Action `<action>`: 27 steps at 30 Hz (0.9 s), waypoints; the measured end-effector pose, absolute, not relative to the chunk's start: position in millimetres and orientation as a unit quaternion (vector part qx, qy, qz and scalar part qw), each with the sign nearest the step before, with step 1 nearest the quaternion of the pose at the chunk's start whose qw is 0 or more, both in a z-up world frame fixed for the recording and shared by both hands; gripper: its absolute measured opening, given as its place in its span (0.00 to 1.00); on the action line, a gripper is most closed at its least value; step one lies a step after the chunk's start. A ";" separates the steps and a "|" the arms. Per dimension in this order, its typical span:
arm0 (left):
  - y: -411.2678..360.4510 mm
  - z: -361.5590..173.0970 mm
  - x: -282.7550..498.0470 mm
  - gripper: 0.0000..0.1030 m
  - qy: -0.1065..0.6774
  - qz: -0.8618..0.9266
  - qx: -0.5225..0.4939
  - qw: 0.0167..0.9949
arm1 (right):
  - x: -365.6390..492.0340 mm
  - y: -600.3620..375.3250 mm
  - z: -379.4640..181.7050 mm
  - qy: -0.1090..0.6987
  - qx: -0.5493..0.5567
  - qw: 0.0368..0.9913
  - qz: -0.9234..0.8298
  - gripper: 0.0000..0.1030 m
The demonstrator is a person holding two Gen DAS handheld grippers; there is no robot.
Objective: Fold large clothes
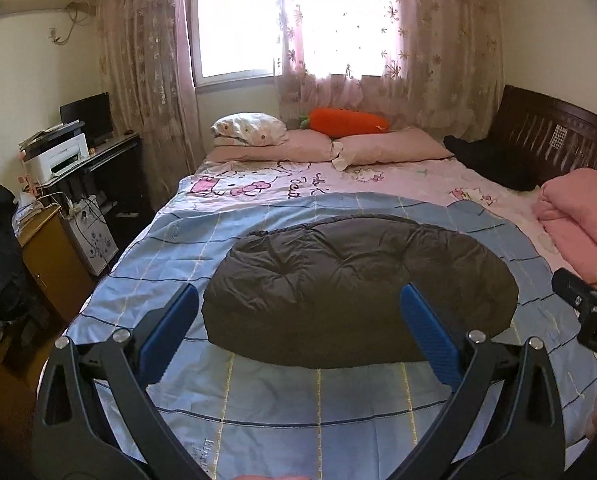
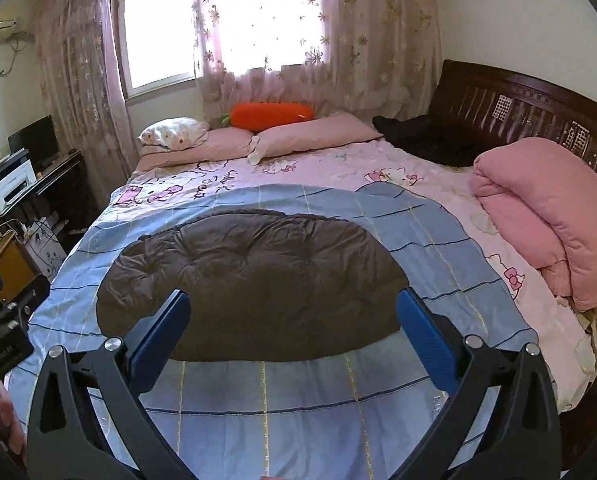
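A dark grey padded garment point(image 1: 358, 288) point(image 2: 254, 284) lies folded into a thick rounded bundle on a light blue checked sheet point(image 1: 266, 408) point(image 2: 282, 420) spread over the bed. My left gripper point(image 1: 298, 332) hovers open above the bundle's near edge, blue pads wide apart, nothing between them. My right gripper point(image 2: 294, 332) is likewise open over the near edge, held apart from the cloth. The right gripper's body point(image 1: 590, 312) shows at the right edge of the left wrist view; the left gripper's body point(image 2: 2, 336) shows at the left edge of the right wrist view.
A pink cartoon bedsheet point(image 2: 338, 168) covers the bed. Pink pillows point(image 1: 394, 146), an orange carrot cushion point(image 1: 350, 122), black clothing point(image 2: 430, 140) and a folded pink quilt point(image 2: 546, 232) lie at the far and right sides. A desk with a printer point(image 1: 58, 156) stands left.
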State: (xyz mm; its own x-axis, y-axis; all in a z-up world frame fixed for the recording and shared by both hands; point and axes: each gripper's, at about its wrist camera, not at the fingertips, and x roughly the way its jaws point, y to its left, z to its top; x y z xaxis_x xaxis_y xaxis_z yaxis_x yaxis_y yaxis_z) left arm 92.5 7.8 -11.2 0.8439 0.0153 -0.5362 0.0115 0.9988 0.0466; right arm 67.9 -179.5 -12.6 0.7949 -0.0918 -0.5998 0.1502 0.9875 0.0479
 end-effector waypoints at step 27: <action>11.3 -27.7 105.5 0.98 0.309 0.010 0.012 0.951 | 72.6 -181.3 -27.1 0.339 0.043 0.938 -0.060 0.99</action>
